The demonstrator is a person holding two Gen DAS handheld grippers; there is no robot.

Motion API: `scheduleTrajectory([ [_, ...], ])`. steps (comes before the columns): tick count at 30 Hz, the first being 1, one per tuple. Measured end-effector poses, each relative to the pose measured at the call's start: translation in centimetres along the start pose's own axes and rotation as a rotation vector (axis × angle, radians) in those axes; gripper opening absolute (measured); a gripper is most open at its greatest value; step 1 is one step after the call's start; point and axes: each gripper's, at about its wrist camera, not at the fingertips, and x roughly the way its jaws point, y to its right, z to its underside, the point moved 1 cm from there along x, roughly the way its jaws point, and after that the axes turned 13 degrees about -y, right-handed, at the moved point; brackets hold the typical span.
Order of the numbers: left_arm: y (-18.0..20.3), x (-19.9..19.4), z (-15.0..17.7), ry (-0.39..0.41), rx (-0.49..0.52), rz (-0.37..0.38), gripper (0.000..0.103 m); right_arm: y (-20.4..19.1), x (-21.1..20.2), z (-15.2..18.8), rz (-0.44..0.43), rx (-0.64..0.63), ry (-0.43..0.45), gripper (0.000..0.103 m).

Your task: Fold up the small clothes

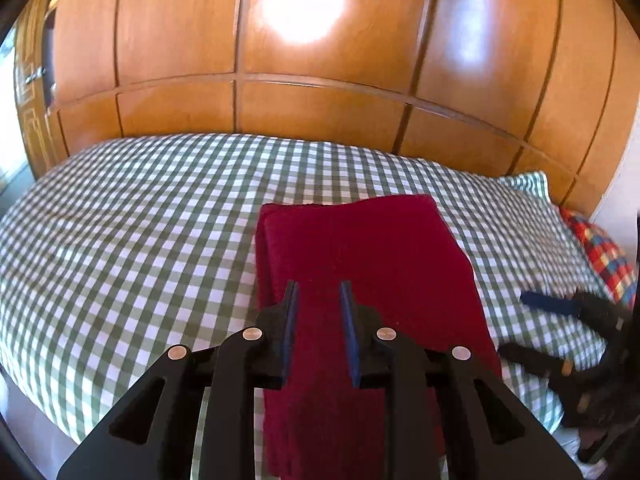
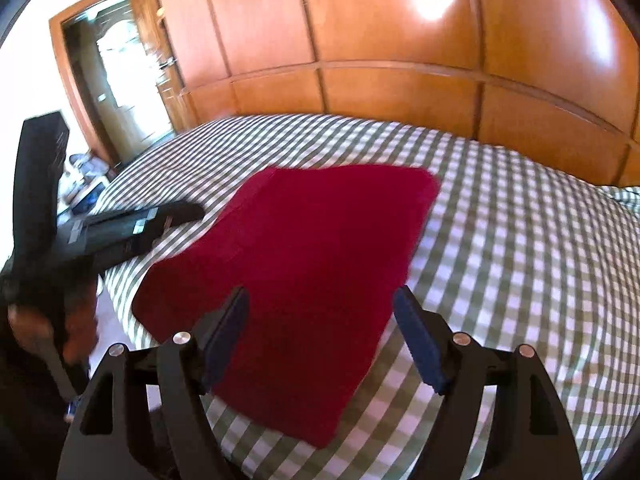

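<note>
Dark red folded knit cloth (image 2: 296, 280) lies flat on the green-checked bed (image 1: 120, 240). Left tongs (image 1: 319, 290) are held narrowly parted, empty, above its near edge; right tongs (image 2: 320, 300) spread wide, empty, presumably released after folding.

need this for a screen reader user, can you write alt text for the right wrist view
A folded dark red cloth lies flat on a green-and-white checked bed, with the open right claw just above its near edge. The left claw reaches in from the left, and wooden wardrobe doors stand behind.
</note>
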Motion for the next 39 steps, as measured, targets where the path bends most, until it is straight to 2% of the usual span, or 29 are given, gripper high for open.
scheduleTrajectory([
  [9, 0.3, 2.4, 0.3, -0.045, 0.028, -0.015, 0.019, 0.9, 3.7, -3.7, 0.025, 0.057, -0.02, 0.074],
  [16, -0.7, 4.2, 0.9, -0.088, 0.008, -0.023, 0.019, 0.8, 7.4, -3.5, 0.082, 0.054, -0.069, 0.077],
  [24, -1.2, 4.8, 1.1, -0.097, -0.002, -0.005, 0.021, 0.6, 7.6, -3.1, 0.102, 0.035, -0.055, 0.082],
  [26, -1.3, 4.7, 1.3, -0.091, -0.005, -0.011, 0.029, 0.7, 7.2, -2.9, 0.094, 0.035, -0.053, 0.083],
  [31, -1.5, 4.1, 1.6, -0.083, -0.018, -0.021, 0.041, 1.5, 6.0, -2.4, 0.054, 0.08, -0.049, 0.087],
  [33, -1.8, 3.6, 1.7, -0.069, -0.012, -0.03, 0.049, 2.2, 5.4, -2.1, 0.024, 0.113, -0.046, 0.09],
  [34, -2.1, 3.3, 1.7, -0.061, -0.014, -0.032, 0.057, 3.0, 5.0, -1.9, -0.018, 0.144, -0.049, 0.091],
  [35, -2.6, 3.0, 1.6, -0.054, -0.025, -0.02, 0.064, 3.5, 4.9, -1.8, -0.056, 0.167, -0.054, 0.093],
  [37, -3.8, 2.8, 1.3, -0.056, -0.06, 0.019, 0.07, 5.1, 4.8, -1.5, -0.12, 0.231, -0.059, 0.093],
  [39, -5.6, 3.0, 0.4, -0.063, -0.115, 0.093, 0.07, 7.0, 5.5, -1.4, -0.198, 0.308, -0.078, 0.093],
])
